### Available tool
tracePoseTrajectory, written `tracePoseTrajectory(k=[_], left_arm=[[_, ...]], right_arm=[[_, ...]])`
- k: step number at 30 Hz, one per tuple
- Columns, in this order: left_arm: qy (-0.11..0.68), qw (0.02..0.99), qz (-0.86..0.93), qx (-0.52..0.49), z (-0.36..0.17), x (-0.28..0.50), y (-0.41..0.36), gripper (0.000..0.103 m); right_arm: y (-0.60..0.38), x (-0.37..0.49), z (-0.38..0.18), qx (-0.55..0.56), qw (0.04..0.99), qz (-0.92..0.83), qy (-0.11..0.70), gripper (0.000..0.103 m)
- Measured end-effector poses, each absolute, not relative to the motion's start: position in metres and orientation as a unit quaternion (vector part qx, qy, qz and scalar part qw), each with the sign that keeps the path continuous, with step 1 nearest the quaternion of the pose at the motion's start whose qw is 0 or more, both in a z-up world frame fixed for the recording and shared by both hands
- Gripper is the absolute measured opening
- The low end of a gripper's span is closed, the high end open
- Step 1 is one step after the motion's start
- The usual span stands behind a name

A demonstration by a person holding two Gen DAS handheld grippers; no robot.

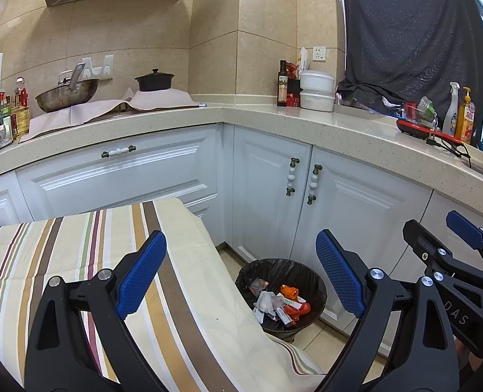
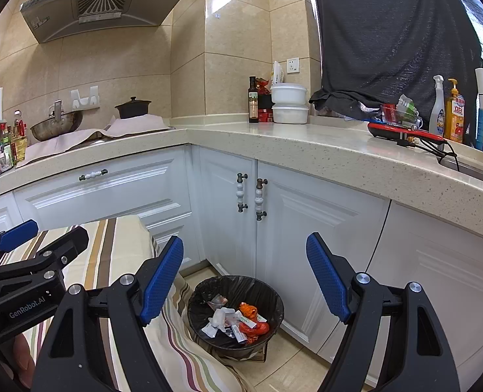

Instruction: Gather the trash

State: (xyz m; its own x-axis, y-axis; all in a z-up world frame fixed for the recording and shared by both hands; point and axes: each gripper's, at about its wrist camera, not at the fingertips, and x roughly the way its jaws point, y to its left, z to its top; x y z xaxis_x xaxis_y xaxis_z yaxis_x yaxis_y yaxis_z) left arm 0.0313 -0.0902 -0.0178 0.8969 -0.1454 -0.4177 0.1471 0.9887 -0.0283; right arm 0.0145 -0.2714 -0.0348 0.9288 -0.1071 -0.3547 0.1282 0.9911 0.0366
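Kitchen floor bin (image 2: 234, 317) — its base hidden by striped cloth (image 1: 78, 261) — both grippers' fingers (image 1: 143, 274) wide, empty.

The striped cloth (image 1: 78, 261) hides the table beneath it and the trash bin's (image 2: 205, 297) near side, while bottle labels (image 2: 455, 114) stay unreadable.

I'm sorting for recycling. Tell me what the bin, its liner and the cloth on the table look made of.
Bin: hidden by the liner, so I cannot tell.
Liner: thin black plastic film, glossy and crinkled, folded over the rim.
Cloth: woven fabric, matte, striped in tan, brown and cream, draping softly off the table edge.
Trash inside: seemingly crumpled plastic wrappers, some orange, some white.
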Motion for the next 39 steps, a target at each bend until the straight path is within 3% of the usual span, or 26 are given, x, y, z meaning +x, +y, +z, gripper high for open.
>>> tracePoseTrajectory(k=[39], left_arm=[[0.208,0.977,-0.051,0.023,-0.014,0.036,-0.088,0.098]], right_arm=[[-0.272,0.019,-0.039,0.027,0.981,-0.059,0.181,0.077]])
